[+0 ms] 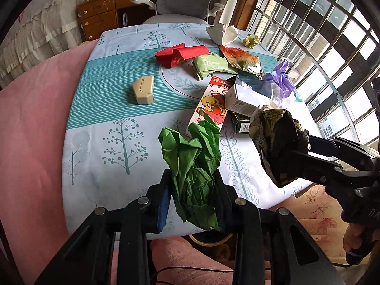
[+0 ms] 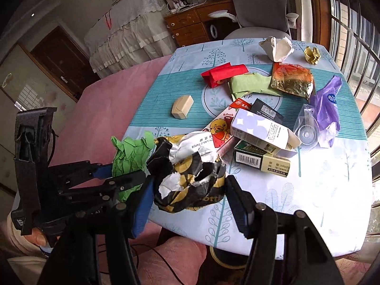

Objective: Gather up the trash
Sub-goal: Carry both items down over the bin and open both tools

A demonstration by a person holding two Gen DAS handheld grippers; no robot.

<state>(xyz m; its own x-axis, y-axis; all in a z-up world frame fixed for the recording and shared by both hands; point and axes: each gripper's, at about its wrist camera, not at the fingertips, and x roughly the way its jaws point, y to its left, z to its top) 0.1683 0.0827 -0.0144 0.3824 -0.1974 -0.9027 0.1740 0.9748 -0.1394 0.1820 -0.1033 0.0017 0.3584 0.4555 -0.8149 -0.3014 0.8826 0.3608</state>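
The left tongs (image 1: 193,204) sit closest to the lens, pinching a crumpled green paper (image 1: 190,166) over the near edge of the tabletop (image 1: 95,99). In the right wrist view the right tongs (image 2: 190,199) hold a crumpled black-and-gold wrapper (image 2: 190,178) between their blue pads, and only here does its torn white inside show. The left view alone shows that wrapper from outside, at 3 o'clock, with a flowered olive pattern.

On the tabletop the rest of the trash lies toward 1 o'clock: a cartoon duck carton (image 1: 211,104), a white box (image 1: 242,99), a purple bag (image 1: 280,78), a red wrapper (image 1: 180,54), a pale green packet (image 1: 211,66) and an orange foil pouch (image 1: 242,59). A cream box (image 1: 143,90) lies apart at 11 o'clock. The right view alone shows a dark green barcode box (image 2: 261,159) clearly.
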